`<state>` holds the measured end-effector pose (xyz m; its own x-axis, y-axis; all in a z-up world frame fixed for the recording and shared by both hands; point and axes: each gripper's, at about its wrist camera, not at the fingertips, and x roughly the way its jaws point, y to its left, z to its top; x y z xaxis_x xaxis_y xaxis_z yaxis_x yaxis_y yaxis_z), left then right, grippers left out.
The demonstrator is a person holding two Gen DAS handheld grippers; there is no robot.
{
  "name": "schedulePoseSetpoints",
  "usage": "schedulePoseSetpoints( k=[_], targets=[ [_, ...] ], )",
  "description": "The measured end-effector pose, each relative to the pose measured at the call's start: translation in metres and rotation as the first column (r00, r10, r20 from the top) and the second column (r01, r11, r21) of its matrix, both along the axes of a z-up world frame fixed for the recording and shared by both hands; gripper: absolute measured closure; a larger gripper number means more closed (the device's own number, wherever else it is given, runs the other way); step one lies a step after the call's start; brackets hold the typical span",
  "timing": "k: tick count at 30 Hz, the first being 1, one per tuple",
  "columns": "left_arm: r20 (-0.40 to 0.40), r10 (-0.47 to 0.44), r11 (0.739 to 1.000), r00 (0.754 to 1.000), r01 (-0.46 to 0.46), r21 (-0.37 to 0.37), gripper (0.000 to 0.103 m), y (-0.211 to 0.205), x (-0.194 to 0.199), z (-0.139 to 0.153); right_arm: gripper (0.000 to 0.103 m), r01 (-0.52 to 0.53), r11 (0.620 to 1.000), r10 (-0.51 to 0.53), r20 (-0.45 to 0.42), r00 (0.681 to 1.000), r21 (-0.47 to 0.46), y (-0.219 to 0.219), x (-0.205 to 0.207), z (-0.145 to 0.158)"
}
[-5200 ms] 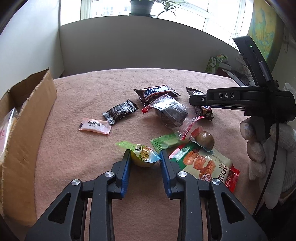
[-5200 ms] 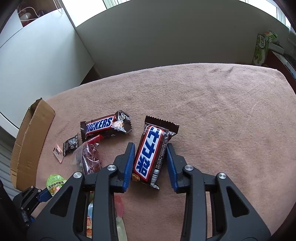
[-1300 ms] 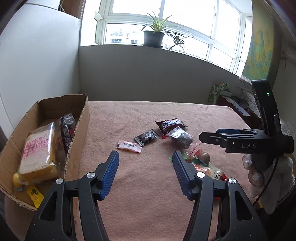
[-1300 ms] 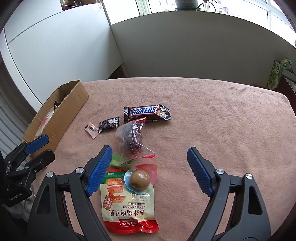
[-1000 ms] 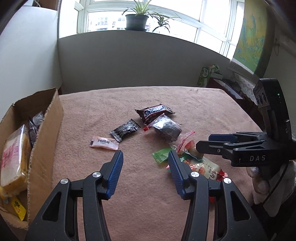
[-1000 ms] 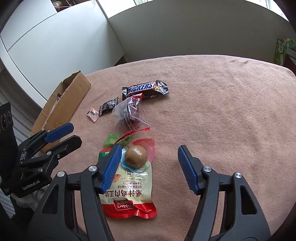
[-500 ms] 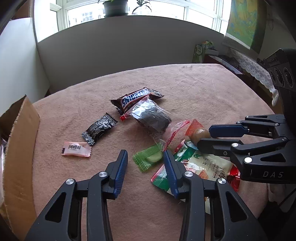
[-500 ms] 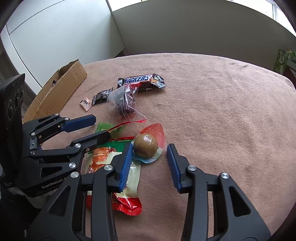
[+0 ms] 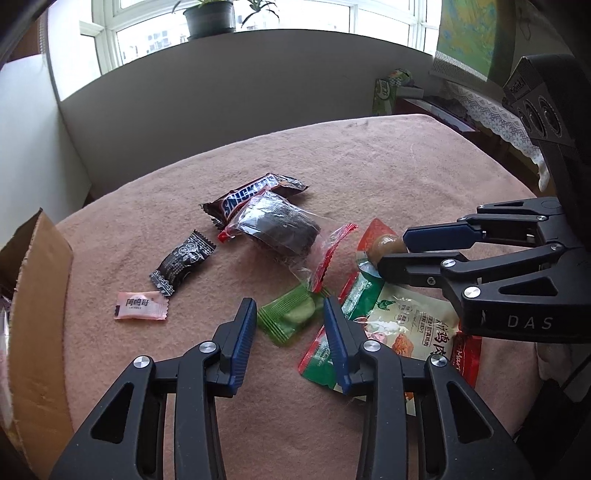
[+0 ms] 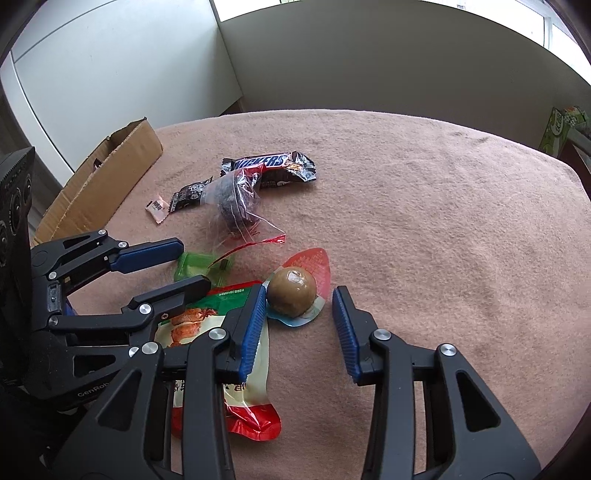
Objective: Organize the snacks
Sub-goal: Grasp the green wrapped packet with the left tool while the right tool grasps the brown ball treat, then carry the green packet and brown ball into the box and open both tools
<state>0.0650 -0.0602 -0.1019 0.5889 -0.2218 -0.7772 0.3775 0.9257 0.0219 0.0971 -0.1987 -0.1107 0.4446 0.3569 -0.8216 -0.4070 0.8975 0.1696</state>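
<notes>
Daylight is coming in through a wide window behind a low grey wall, where a potted plant is sitting on the sill. A pink cloth is covering the table. A yellow-green map is hanging on the right, above a lace-edged side table.

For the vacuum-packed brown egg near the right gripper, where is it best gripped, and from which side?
Grip the round egg itself across its widest part, coming down from above. The right gripper already has open jaws on either side of it. The flat red film tail around it lies flush on the blanket, likely giving poor purchase.
</notes>
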Motion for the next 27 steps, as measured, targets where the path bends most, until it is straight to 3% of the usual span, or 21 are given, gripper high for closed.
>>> schedulePoseSetpoints(
  k=[3, 8, 13, 19, 23, 27],
  targets=[
    [0.014, 0.031, 0.999, 0.999, -0.031, 0.014, 0.068, 0.006, 0.003, 0.000, 0.064, 0.024, 1.000, -0.024, 0.004, 1.000, -0.005, -0.006, 0.002, 0.001],
    [-0.007, 0.013, 1.000, 1.000, -0.014, -0.024, 0.067, 0.008, 0.009, -0.001, 0.064, 0.037, 0.999, -0.037, -0.003, 0.999, 0.014, -0.013, 0.005, 0.001],
    [-0.004, -0.006, 1.000, 1.000, 0.006, 0.016, 0.068, 0.001, 0.005, -0.002, 0.064, 0.024, 1.000, -0.024, 0.009, 1.000, -0.007, -0.008, 0.004, 0.001],
    [-0.009, 0.005, 1.000, 1.000, -0.005, 0.010, 0.067, 0.000, 0.014, -0.003, 0.064, 0.026, 0.999, -0.026, 0.014, 1.000, -0.029, -0.003, 0.008, -0.002],
    [0.011, -0.015, 0.999, 1.000, 0.015, 0.035, 0.077, -0.006, 0.008, -0.003, 0.067, 0.035, 0.999, -0.035, 0.010, 0.999, -0.023, -0.003, 0.009, -0.004],
    [0.015, -0.009, 0.999, 1.000, 0.008, 0.036, 0.079, -0.005, 0.005, -0.003, 0.071, 0.043, 0.999, -0.042, 0.013, 0.999, -0.014, -0.004, 0.007, -0.002]
  ],
)
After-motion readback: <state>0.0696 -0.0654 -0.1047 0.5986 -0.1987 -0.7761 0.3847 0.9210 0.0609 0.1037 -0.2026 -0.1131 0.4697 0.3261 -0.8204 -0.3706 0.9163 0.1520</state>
